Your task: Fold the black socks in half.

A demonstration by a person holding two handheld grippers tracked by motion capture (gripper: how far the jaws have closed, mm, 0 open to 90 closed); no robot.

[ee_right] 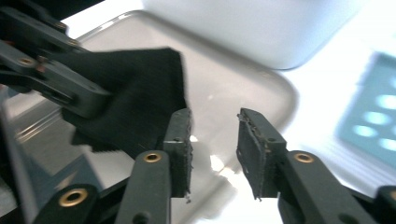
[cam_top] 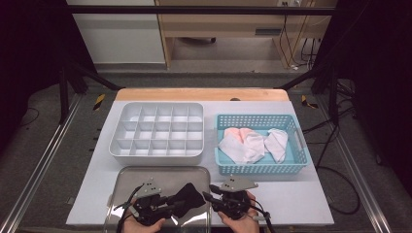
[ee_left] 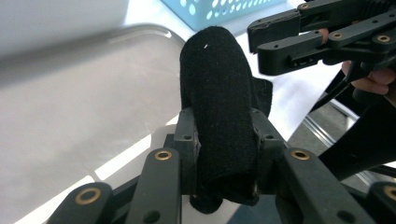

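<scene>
White bench: your left tool (ee_left: 223,154) clamps the folded black fabric sock (ee_left: 219,102) over the steel tray (cam_top: 127,179); right tool (ee_right: 214,149) released, empty. Keep the roll tight.

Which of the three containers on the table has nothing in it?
The white divided organizer tray: all its compartments are bare. The blue basket holds pale socks, the metal tray the black sock.

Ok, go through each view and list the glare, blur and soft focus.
High view: room dark, glare on the metal tray. Left gripper view: black sock sharp, blue basket soft, tray washed out. Right gripper view: background smeared, white surfaces blown out, fingers sharp.
</scene>
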